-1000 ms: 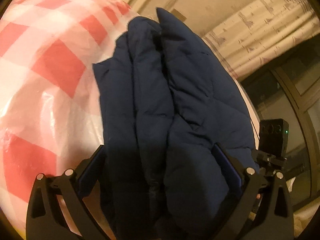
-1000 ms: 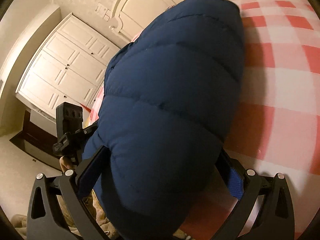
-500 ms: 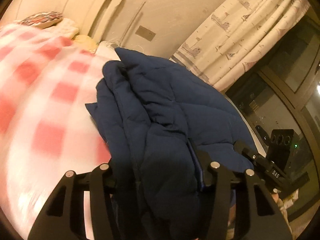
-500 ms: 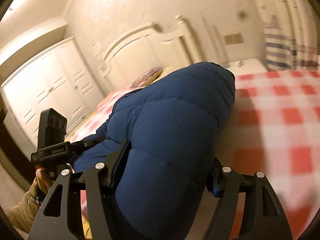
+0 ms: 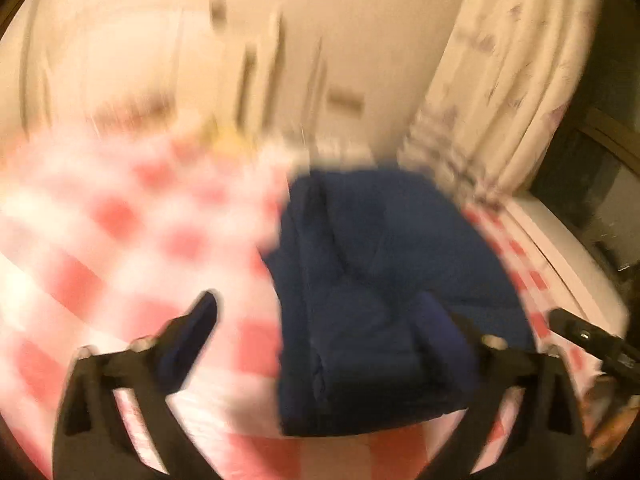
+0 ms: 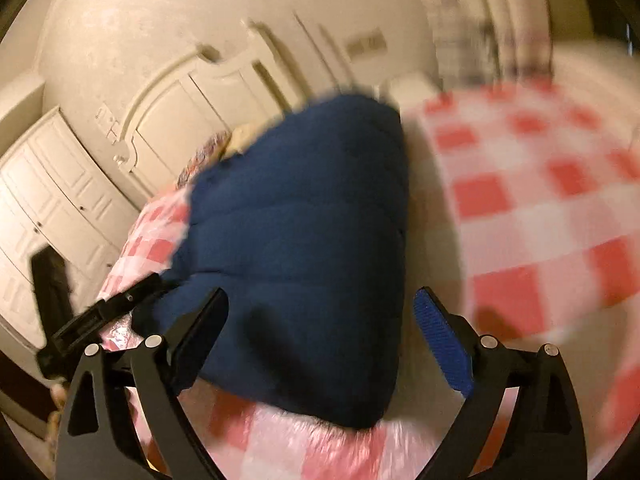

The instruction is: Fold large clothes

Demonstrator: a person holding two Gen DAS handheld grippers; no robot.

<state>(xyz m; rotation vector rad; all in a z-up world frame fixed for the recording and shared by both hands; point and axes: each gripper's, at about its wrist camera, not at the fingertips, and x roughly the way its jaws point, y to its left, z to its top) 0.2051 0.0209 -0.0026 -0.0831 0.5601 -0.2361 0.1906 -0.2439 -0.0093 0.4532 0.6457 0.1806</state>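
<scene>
Risk of puffy folded navy jacket [image 6: 304, 248] springing open on checked bedspread [image 6: 532, 200], left gripper [image 5: 320, 312] and right gripper [image 6: 320, 300] both spread and released.

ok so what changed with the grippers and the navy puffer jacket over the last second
Both grippers let go. Half a second ago the left gripper and right gripper were clamped on the folded navy quilted puffer jacket; now both are open and have drawn back, with the jacket lying free in front of them. The jacket stayed folded on the red-and-white checked bed cover.
</scene>
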